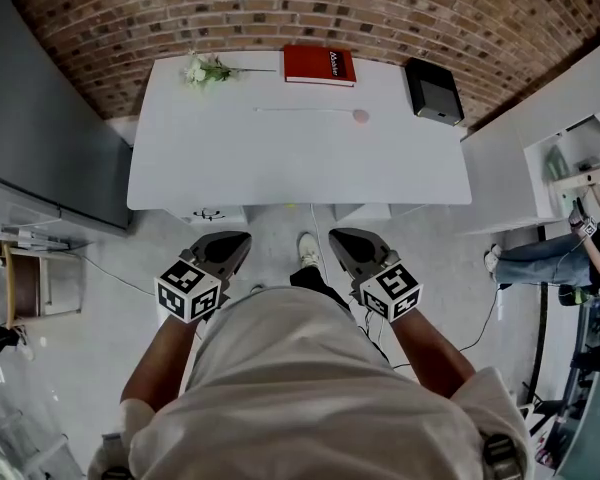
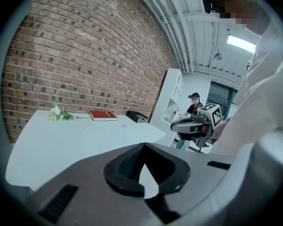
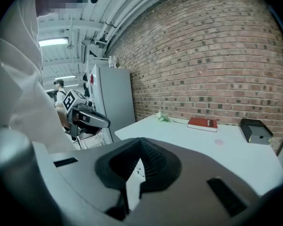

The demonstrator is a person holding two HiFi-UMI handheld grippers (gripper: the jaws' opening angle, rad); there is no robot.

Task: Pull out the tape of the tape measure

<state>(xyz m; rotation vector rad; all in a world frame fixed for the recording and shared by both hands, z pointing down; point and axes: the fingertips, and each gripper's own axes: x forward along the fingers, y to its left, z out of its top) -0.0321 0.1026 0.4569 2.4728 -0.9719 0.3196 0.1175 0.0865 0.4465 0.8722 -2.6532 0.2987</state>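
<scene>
two closed tools, tilted down, before table

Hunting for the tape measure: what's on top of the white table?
Along the far edge: flowers, a red book, a black box. Mid-table: a small pink round thing with a thin pale strip beside it, too small to identify. Anything under book or box is covered.

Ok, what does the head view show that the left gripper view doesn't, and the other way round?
Only the head view: the person's white shoe and the tall grey cabinet. Only the left gripper view: the bright ceiling light panel. Both: the white rectangular table, red hardcover book, white flower sprig, flat black box, brick wall and right gripper.
</scene>
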